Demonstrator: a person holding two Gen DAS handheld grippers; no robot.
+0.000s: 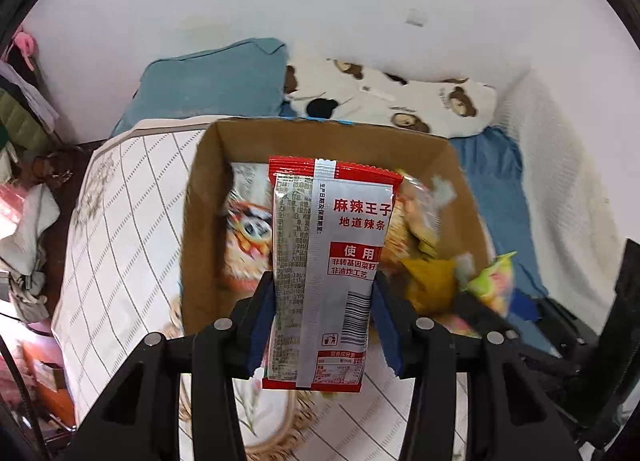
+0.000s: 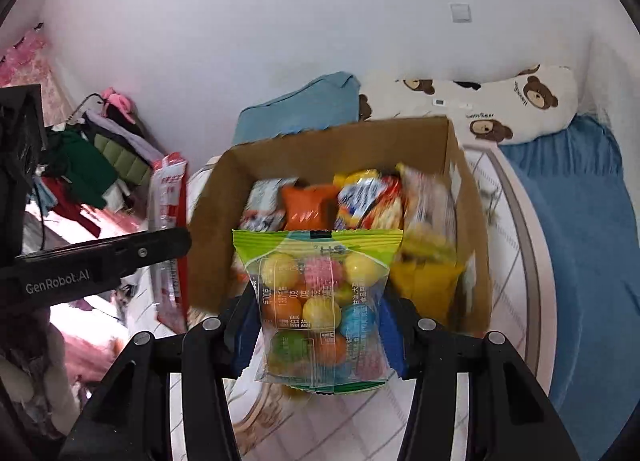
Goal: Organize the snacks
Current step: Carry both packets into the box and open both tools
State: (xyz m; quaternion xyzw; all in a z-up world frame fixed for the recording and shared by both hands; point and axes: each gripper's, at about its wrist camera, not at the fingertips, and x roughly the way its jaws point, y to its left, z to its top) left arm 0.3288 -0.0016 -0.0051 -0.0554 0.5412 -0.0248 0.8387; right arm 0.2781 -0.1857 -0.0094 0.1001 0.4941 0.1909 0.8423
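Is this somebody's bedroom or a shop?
Most likely a bedroom. A teddy-bear pillow and a blue pillow lie against the wall, on what looks like a bed with a blue sheet. Clothes are piled at the side. The cardboard box of snacks sits on the bed.

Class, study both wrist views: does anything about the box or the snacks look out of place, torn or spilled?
The cardboard box has a ragged, torn back rim. Inside, the snack packets lie jumbled at mixed angles. Nothing looks spilled; each claw simply holds one packet.
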